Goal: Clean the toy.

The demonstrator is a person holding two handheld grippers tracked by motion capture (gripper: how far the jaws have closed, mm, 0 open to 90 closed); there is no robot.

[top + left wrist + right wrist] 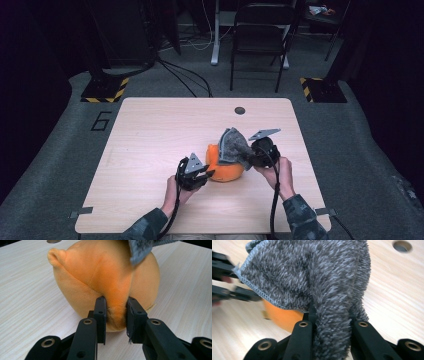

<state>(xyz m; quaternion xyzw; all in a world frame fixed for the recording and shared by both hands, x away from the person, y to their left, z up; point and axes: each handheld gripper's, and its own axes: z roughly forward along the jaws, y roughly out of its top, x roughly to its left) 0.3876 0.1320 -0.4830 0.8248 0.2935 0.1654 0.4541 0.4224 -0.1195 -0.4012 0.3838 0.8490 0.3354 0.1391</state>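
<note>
From the high view, the left gripper (200, 175) sits against the near-left flank of a round orange plush toy (226, 170) on the pale wooden bench (150, 135), while the right gripper (252, 156) is at the toy's right side, gripping a fuzzy grey knitted cloth cover (234, 145) that drapes over the top and far side of the toy and rises above it. Both hands are about equally near the toy, one on each side, so the cover lies up and to the left of the right jaws and the toy straight ahead of the left ones. In the left gripper view, the left gripper (116, 315) has its jaws clenched on a fold of the orange plush (105, 275), the toy's bulk directly beyond them, a small nub up at its left, and a corner of the grey cover (141, 250) hanging at the top. In the right gripper view, the right gripper (332, 322) has its jaws clamped on a bunched strip of the grey cover (312, 272), whose long axis runs up and away from them; the orange toy (283, 316) peeks out below its hemmed edge, left of the jaws. Count: one toy, one cover, two grippers. Peeling the cover off looks to depend on the right hand pulling up and away while the left anchors the toy.
</note>
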